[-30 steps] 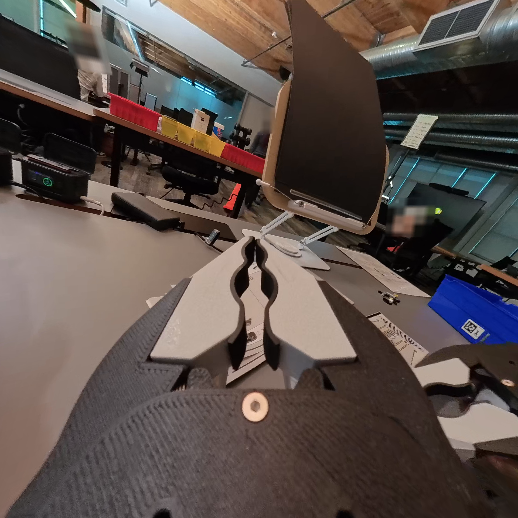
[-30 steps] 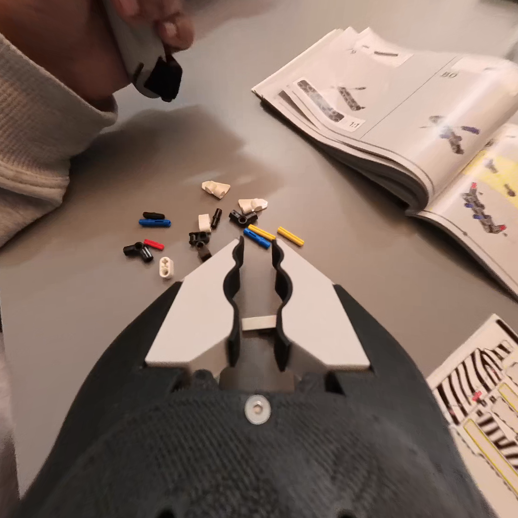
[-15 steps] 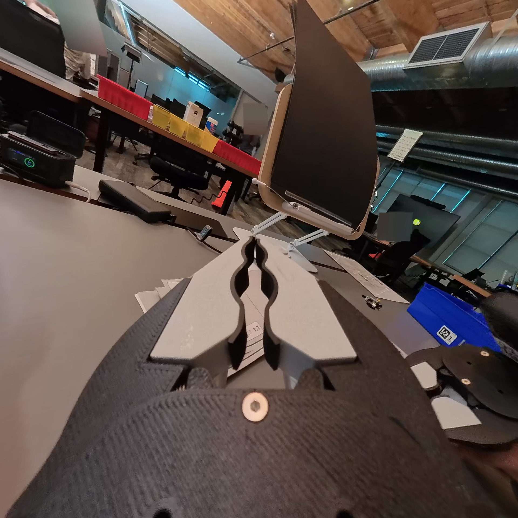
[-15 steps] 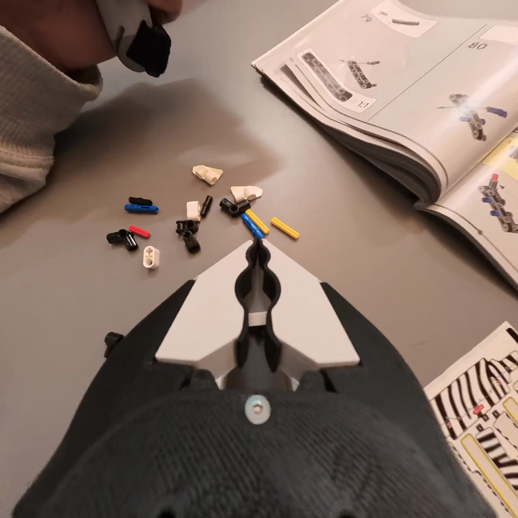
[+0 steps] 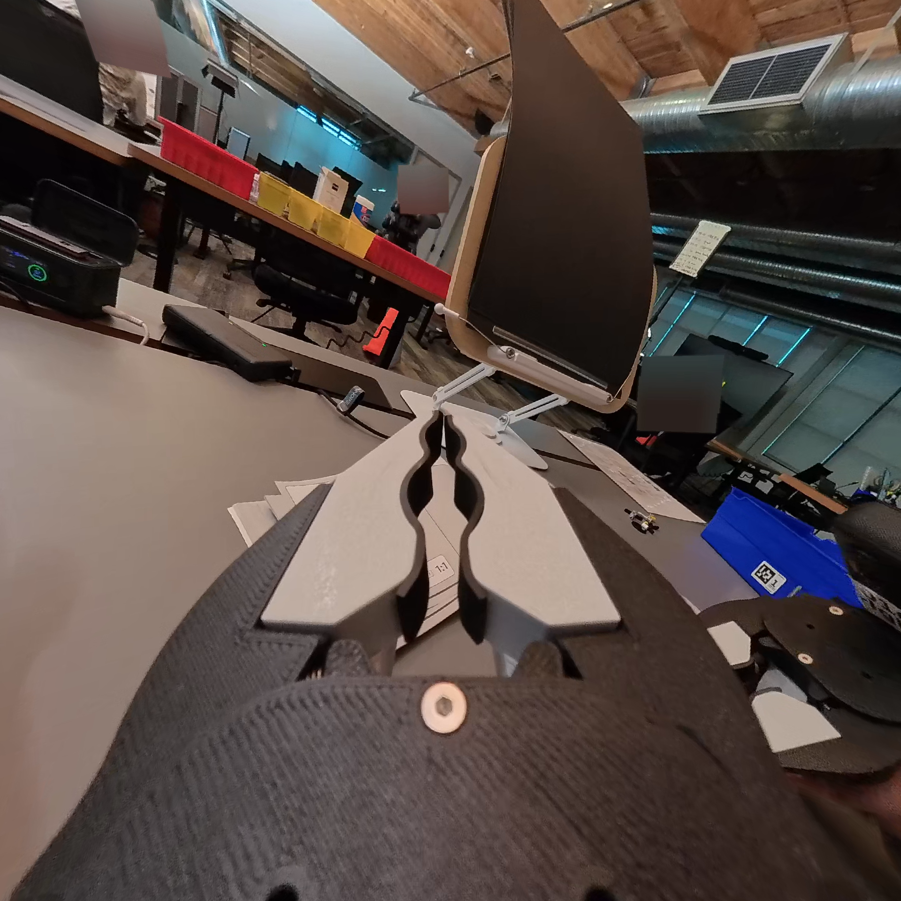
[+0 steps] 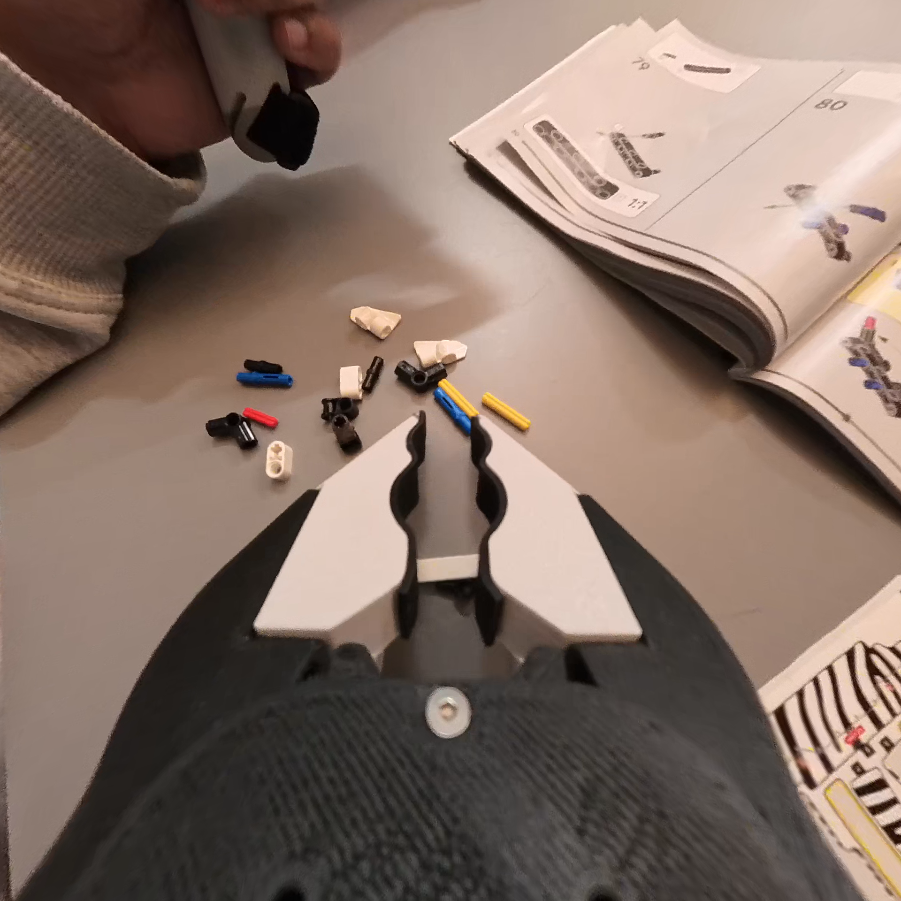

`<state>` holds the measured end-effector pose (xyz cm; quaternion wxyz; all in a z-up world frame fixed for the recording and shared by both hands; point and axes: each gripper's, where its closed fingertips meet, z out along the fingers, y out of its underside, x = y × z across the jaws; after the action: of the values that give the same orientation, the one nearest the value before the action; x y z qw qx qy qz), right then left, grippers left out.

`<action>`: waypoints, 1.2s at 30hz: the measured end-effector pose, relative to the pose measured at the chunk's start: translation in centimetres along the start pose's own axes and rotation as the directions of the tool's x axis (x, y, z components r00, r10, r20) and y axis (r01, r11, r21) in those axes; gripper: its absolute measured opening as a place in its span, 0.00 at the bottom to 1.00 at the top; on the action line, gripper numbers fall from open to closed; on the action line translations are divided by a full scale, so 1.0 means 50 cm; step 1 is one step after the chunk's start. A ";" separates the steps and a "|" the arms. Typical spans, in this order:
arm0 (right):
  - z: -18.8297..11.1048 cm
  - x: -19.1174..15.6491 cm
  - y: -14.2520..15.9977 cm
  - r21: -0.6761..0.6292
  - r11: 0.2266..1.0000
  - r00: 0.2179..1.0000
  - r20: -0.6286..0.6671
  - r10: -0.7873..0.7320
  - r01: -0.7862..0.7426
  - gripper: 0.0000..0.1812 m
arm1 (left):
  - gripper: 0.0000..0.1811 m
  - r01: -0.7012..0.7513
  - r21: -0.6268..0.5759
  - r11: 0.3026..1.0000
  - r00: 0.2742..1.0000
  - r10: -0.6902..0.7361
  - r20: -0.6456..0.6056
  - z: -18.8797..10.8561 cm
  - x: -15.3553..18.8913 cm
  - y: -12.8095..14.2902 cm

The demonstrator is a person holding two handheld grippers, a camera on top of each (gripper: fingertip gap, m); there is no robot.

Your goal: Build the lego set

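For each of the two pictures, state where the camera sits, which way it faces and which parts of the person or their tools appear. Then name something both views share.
Left wrist view: on the left gripper, looking level across the grey table at a tablet on a stand; its fingers nearly closed; the right gripper at the right edge.
Right wrist view: on the right gripper, looking down at scattered lego pieces; its fingers parted; a hand and sleeve at upper left.
Shared: the instruction booklet.

2 yellow axles (image 6: 505, 411); 2 blue pins (image 6: 264, 379); 1 red pin (image 6: 260, 417); 4 white pieces (image 6: 375, 321); 1 open booklet (image 6: 707, 205).
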<state>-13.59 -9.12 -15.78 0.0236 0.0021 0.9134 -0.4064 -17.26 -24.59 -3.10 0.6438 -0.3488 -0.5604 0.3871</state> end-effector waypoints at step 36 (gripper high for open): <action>-0.126 0.028 -0.112 0.340 0.940 0.995 -0.075 0.062 -0.033 0.01 | 0.08 -0.035 -0.173 0.984 0.938 -0.027 -0.345 0.019 0.135 0.070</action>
<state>-15.37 -8.21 -7.50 -0.0060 0.0453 0.8299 -0.5561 -18.10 -16.98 -3.03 0.6979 -0.4682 -0.4698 0.2702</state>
